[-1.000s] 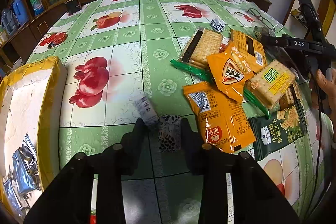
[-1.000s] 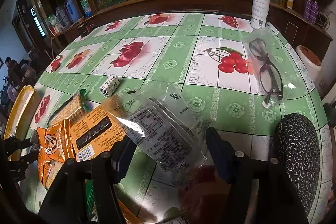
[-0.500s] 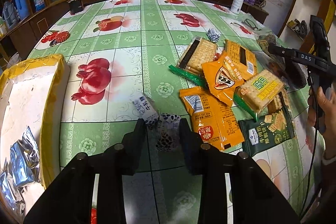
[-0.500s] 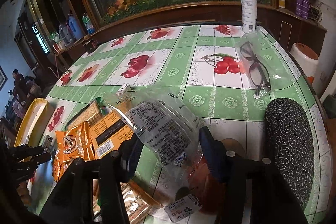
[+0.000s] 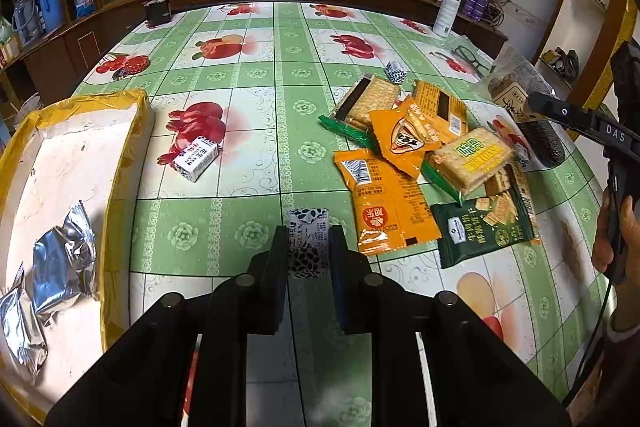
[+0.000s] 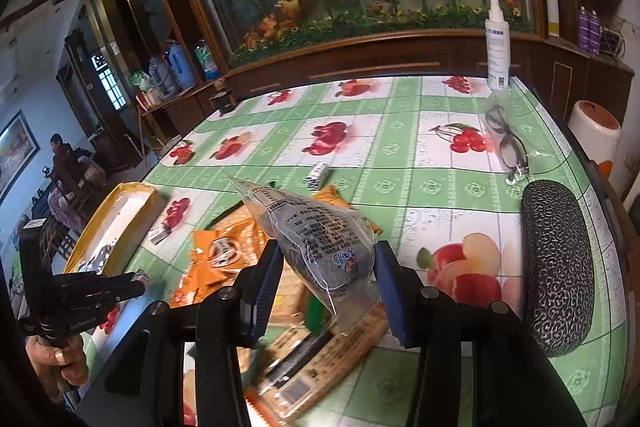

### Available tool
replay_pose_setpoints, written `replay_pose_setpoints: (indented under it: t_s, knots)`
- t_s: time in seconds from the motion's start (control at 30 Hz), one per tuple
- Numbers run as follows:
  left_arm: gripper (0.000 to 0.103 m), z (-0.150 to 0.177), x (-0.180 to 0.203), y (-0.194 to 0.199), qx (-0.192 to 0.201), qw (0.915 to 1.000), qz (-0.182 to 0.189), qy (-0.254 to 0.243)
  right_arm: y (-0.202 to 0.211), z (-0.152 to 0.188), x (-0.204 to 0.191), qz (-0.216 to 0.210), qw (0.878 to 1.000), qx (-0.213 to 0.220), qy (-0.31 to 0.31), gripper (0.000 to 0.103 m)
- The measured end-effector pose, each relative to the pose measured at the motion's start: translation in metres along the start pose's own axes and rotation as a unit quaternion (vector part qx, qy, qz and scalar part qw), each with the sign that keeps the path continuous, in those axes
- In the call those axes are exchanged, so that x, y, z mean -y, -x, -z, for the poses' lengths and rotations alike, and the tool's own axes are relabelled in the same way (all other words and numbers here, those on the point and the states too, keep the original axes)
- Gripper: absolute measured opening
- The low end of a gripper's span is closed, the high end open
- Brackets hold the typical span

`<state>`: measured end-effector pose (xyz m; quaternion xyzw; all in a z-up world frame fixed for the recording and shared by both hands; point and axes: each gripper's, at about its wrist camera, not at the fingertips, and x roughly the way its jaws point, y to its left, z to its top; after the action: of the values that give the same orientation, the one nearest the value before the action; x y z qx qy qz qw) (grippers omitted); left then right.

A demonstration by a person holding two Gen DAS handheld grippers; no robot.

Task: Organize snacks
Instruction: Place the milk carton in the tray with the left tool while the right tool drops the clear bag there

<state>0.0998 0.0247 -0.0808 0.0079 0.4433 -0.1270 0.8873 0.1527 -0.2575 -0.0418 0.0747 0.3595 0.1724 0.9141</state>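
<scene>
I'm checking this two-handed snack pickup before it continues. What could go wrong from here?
1. The right claw is closing on a slippery clear bag, gripped low; it may slide out.
2. The left claw pinches only the small patterned packet's near end; it might twist loose before reaching the yellow-edged box.
3. The dangling bag could snag the snack pile beneath.

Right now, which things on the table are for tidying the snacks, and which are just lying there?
For the job:
- small patterned packet in the left tool
- clear bag between the right tool's closing jaws
- snack pile
- yellow-edged box

Just lying about:
- glasses
- glasses case
- spray bottle
</scene>
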Motion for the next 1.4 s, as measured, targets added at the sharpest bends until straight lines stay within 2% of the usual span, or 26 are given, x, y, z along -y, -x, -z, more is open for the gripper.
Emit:
replay_pose_setpoints:
  t_s: [0.5,0.77,1.07,1.4]
  knots:
    - [0.016,0.012,-0.007,0.047,0.04,0.999,-0.017,0.013,0.025,0.014,-0.069,-0.038,0.998,0.021,0.038,0.048]
    - [0.016,0.021,-0.03,0.079,0.065,0.9953,-0.061,0.037,0.033,0.014,-0.113,-0.072,0.995,0.028,0.061,0.047]
    - [0.017,0.033,-0.069,0.103,0.081,0.9866,-0.124,0.068,0.014,0.016,-0.17,-0.12,0.989,0.018,0.089,0.047]
    - [0.017,0.052,-0.127,0.114,0.085,0.9771,-0.151,0.123,-0.022,0.017,-0.238,-0.166,0.978,-0.003,0.123,0.047]
